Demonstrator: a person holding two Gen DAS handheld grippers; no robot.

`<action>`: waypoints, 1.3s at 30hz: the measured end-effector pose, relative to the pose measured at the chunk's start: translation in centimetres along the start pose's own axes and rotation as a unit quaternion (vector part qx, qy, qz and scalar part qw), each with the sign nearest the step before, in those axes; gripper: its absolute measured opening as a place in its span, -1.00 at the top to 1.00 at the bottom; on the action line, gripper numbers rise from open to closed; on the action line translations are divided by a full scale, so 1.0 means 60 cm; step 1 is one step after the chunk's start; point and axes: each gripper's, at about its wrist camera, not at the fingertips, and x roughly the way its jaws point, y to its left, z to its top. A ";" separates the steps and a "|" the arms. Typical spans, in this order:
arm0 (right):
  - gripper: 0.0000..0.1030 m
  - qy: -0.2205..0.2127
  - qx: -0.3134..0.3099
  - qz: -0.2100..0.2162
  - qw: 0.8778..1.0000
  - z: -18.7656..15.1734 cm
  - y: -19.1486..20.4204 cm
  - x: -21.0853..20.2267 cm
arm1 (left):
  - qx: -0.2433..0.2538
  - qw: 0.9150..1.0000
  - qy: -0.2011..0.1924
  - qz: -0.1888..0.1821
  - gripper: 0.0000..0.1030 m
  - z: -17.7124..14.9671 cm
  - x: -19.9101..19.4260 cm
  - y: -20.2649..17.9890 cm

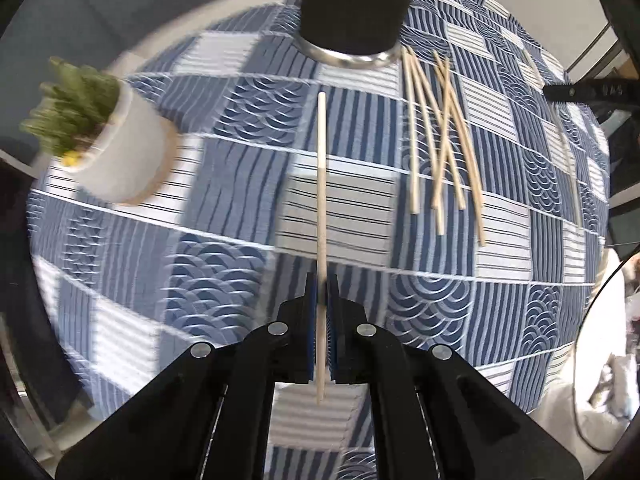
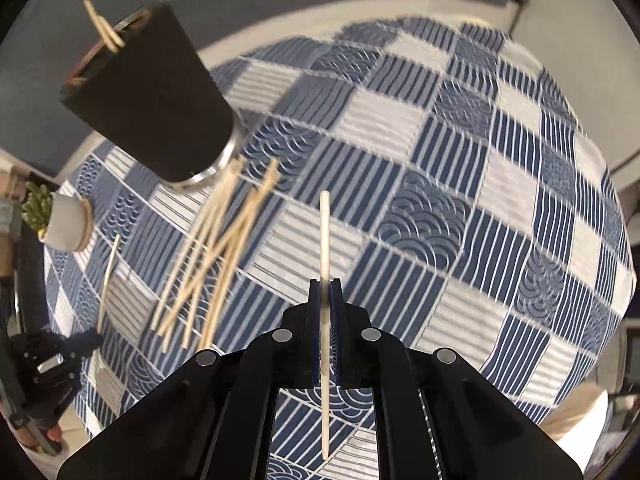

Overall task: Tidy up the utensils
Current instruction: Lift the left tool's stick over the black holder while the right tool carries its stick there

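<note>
A: What does the left hand-held gripper [image 1: 322, 280] hold?

B: A thin, round wooden stick [image 1: 321, 208]. The blue ridged pads are squeezed tight on it, and it pokes out past both ends.

A: And the right hand-held gripper [image 2: 325, 285]?

B: The same. It is pinched shut on its own pale stick [image 2: 325, 240].

A: Where are the other sticks?

B: A loose pile [image 1: 442, 136] lies crossed on the worktop [image 1: 224, 208], just beside the cup [image 1: 354, 4].

A: What is the cup like?

B: Tall, black and dull, with a shiny metal ring at the bottom. Some sticks [image 2: 103, 26] stand in it already.

A: The cloth?

B: Blue and white squares with stripes and waves. A small white pot [image 1: 120, 148] holds a spiky green plant.
</note>
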 end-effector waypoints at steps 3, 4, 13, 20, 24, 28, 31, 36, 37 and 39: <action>0.91 -0.021 -0.011 0.003 1.000 0.032 0.047 -0.009 | -0.012 1.000 -0.021 0.013 0.90 0.007 -0.039 0.019; 0.91 -0.026 -0.013 0.003 1.000 0.044 0.059 -0.014 | -0.019 0.999 -0.028 0.013 0.90 0.012 -0.050 0.023; 0.91 -0.094 -0.053 0.021 0.994 0.096 0.067 -0.095 | -0.055 0.993 -0.097 0.033 0.90 0.056 -0.148 0.028; 0.91 -0.130 -0.107 0.054 0.984 0.153 0.074 -0.133 | -0.090 0.981 -0.147 0.090 0.90 0.101 -0.197 -0.007; 0.91 -0.146 -0.143 0.075 0.976 0.194 0.079 -0.154 | -0.113 0.976 -0.159 0.094 0.90 0.133 -0.217 -0.025; 0.91 -0.162 -0.174 0.098 0.966 0.233 0.087 -0.175 | -0.147 0.969 -0.177 0.093 0.90 0.162 -0.233 -0.042; 0.91 -0.177 -0.207 0.115 0.955 0.254 0.103 -0.190 | -0.170 0.961 -0.198 0.091 0.90 0.173 -0.242 -0.054; 0.91 -0.201 -0.239 0.139 0.940 0.279 0.129 -0.208 | -0.203 0.947 -0.235 0.083 0.90 0.198 -0.260 -0.072; 0.91 -0.203 -0.244 0.151 0.936 0.283 0.135 -0.211 | -0.210 0.944 -0.240 0.080 0.90 0.204 -0.262 -0.076; 0.91 -0.211 -0.249 0.169 0.930 0.290 0.146 -0.215 | -0.210 0.943 -0.249 0.070 0.90 0.214 -0.267 -0.081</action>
